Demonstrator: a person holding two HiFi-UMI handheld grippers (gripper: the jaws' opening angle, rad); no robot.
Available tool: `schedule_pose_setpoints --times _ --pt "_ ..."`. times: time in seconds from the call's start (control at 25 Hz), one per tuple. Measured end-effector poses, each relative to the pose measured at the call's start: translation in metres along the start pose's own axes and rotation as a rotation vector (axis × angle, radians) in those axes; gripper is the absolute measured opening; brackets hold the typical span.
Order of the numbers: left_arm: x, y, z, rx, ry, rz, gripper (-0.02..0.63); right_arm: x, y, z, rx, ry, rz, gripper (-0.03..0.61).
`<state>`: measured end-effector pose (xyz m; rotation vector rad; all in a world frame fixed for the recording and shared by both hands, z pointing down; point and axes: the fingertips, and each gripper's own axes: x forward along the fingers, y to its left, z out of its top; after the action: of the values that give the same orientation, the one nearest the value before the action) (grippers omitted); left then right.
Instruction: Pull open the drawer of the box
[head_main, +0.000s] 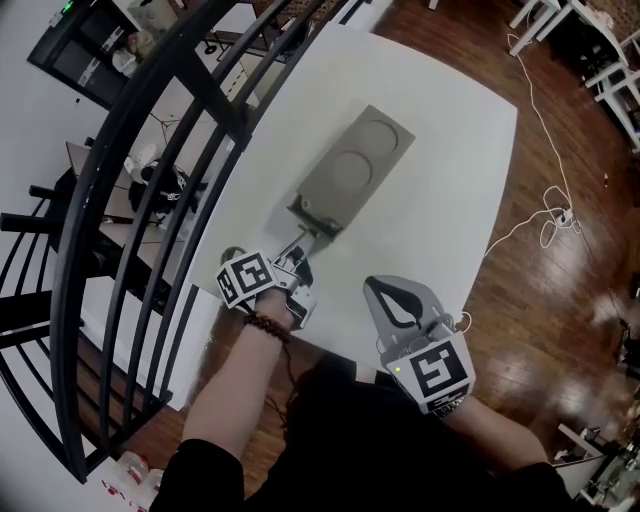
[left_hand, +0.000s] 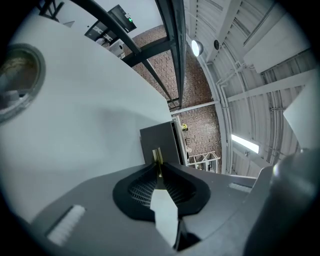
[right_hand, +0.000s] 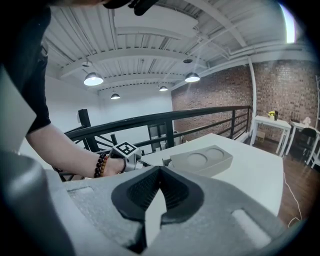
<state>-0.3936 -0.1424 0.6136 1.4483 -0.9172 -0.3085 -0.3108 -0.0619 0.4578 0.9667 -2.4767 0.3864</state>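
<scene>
Nearest the head camera, two bare forearms (head_main: 225, 400) are seen reaching forward from a dark-clothed body, each hand holding a gripper. A large white table (head_main: 440, 170) is spread beyond them, above a dark wooden floor (head_main: 560, 300). A black railing (head_main: 150, 180) is curved along the table's left side. A grey box (head_main: 355, 165) with two round hollows in its top is laid lengthways near the table's middle, one short end turned toward the person. The right gripper (head_main: 400, 295) is held at the table's near edge, well apart from the box; its jaws are pressed together with nothing between them. The left gripper (head_main: 305, 245) is set against the box's near end. The drawer (left_hand: 160, 140) is found at that end, shown as a dark panel in the left gripper view; how far it is out cannot be told. A thin pale handle (left_hand: 157, 156) on it is pinched between the left jaws. A beaded bracelet (head_main: 268, 327) is worn on the left wrist.
</scene>
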Motion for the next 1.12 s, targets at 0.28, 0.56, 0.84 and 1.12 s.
schedule_pose_setpoints --times 0.28,0.56,0.84,1.12 --pt "-0.023 0.009 -0.002 0.002 -0.026 0.035 0.058 -0.007 0.007 0.006 -0.023 -0.009 0.011 -0.008" --pt "-0.051 0.022 -0.002 0.003 -0.050 0.073 0.060 -0.011 0.014 0.010 -0.040 -0.022 0.019 -0.008" --pt "-0.072 0.029 -0.005 -0.009 -0.074 0.104 0.060 -0.015 0.017 0.020 -0.068 -0.029 0.042 -0.008" --pt "-0.102 0.048 -0.010 -0.023 -0.096 0.139 0.060 -0.015 0.029 0.021 -0.081 -0.039 0.057 -0.008"
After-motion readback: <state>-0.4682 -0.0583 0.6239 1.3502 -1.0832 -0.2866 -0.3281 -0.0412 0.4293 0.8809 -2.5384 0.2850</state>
